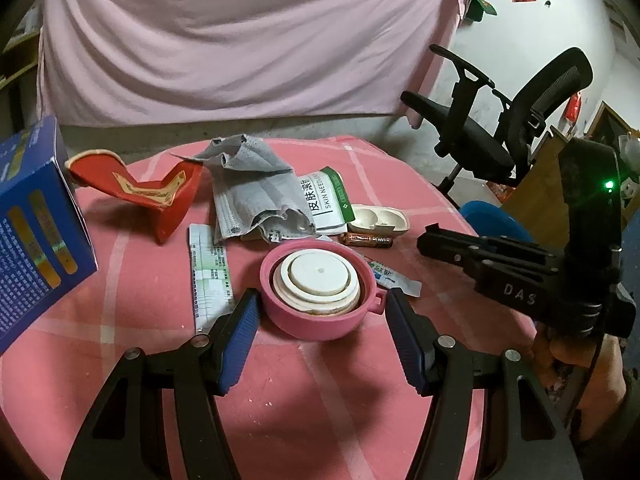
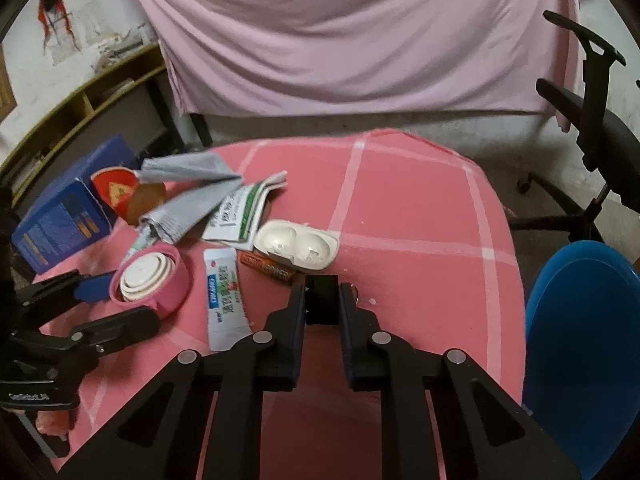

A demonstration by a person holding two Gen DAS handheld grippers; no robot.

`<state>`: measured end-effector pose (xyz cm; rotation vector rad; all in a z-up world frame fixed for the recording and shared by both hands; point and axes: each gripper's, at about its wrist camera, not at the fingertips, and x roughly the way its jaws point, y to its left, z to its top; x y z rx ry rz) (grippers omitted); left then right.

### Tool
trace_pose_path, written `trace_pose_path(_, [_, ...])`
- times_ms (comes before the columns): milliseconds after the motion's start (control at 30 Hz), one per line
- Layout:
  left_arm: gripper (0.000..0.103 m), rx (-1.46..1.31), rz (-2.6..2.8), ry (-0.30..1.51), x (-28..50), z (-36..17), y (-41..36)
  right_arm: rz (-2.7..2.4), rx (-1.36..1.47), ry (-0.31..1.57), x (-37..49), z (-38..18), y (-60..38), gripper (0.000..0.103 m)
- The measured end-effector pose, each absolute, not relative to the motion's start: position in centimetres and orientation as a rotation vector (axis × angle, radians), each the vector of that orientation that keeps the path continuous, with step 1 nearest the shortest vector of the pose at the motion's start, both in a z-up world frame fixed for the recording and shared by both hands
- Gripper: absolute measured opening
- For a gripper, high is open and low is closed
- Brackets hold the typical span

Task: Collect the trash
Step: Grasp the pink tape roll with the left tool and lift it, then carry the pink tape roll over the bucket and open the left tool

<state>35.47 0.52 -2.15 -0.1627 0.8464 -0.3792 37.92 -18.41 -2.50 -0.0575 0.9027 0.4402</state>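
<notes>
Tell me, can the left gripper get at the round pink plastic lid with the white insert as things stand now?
Probably yes. The left gripper is open, with its blue pads on either side of the round pink plastic lid, which lies on the pink checked cloth. Nothing stands between pads and lid.

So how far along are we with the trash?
Done: nothing visibly cleared. In hand: right gripper shut on a small black item; left gripper straddles the pink lid, grip unclear. Left: grey mask, sachet, battery, white case.
</notes>
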Motion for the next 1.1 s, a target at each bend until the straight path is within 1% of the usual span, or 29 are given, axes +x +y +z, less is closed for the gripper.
trace_pose_path(200, [0.057,-0.154,-0.380,0.803,34.7,-1.7,0.3,0.449,-0.012,0.841,37.1,-1.5,-18.9,0.014])
trace_pose_path(300, [0.057,-0.170,-0.388,0.746,33.9,-1.0,0.4,0.460,0.004,0.777,36.3,-0.7,-19.3,0.014])
trace_pose_path(600, [0.057,-0.155,-0.361,0.435,29.9,3.0,-1.7,0.456,0.070,0.453,32.4,2.9,-21.7,0.014])
trace_pose_path(700, [0.057,-0.157,-0.374,0.359,29.2,4.4,-3.4,0.426,0.065,0.349,31.1,4.5,-22.3,0.014])
trace_pose_path(833, [0.057,-0.170,-0.420,0.302,29.5,6.0,-6.7,0.370,0.085,0.238,29.6,6.3,-24.7,0.014])
trace_pose_path(1100, [0.058,-0.140,-0.513,0.252,30.6,7.5,-13.7,0.243,0.103,0.144,27.6,7.9,-30.1,0.014])
